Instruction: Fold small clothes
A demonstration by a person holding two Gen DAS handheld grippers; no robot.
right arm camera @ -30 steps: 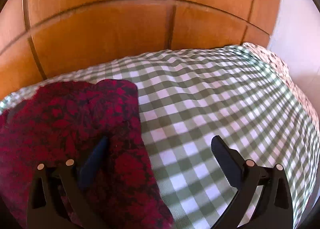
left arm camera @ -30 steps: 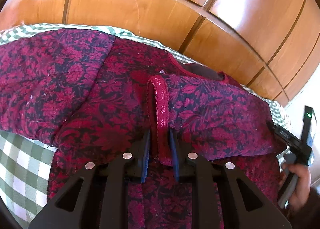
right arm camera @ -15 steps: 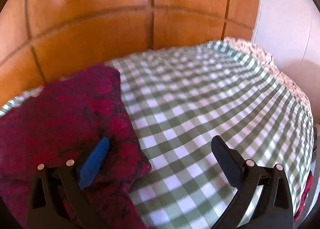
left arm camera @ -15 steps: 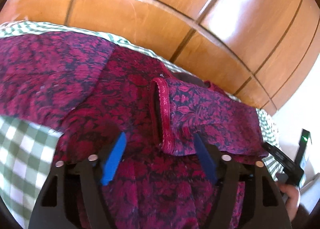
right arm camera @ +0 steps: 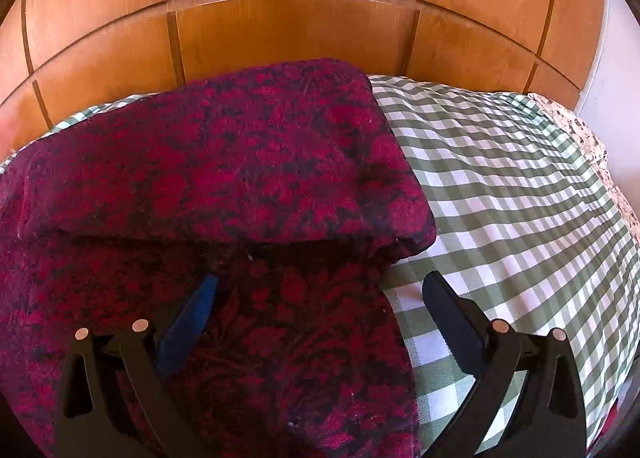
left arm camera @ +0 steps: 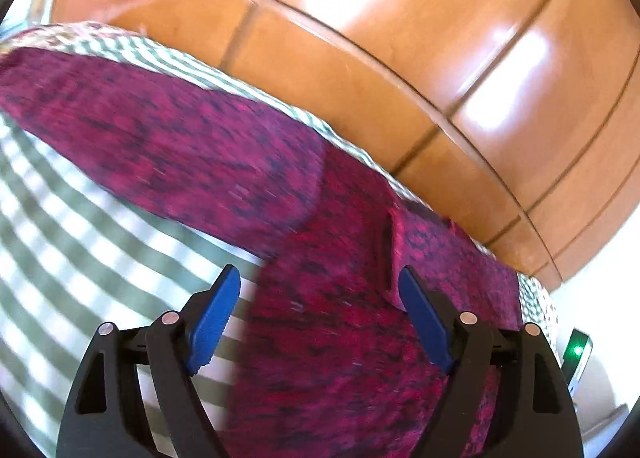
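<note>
A dark red floral garment [left arm camera: 208,150] lies on the green-and-white checked cloth [left arm camera: 60,218]; this view is motion-blurred. One sleeve stretches to the left, and a folded-over part with a hemmed edge [left arm camera: 394,242] lies near the middle. My left gripper [left arm camera: 320,314] is open and empty just above the garment. In the right wrist view the garment [right arm camera: 224,162] shows a folded flap lying across its upper part. My right gripper [right arm camera: 320,298] is open and empty over the garment's lower right edge.
A glossy wooden panelled wall [right arm camera: 288,18] rises right behind the surface. The checked cloth [right arm camera: 512,194] extends to the right of the garment. A patterned edge [right arm camera: 592,146] runs along the far right. A device with a green light [left arm camera: 576,350] is at the right.
My left gripper let go of the hemmed edge, opened wide and swung left. The right gripper stayed open and moved left, back over the garment.
</note>
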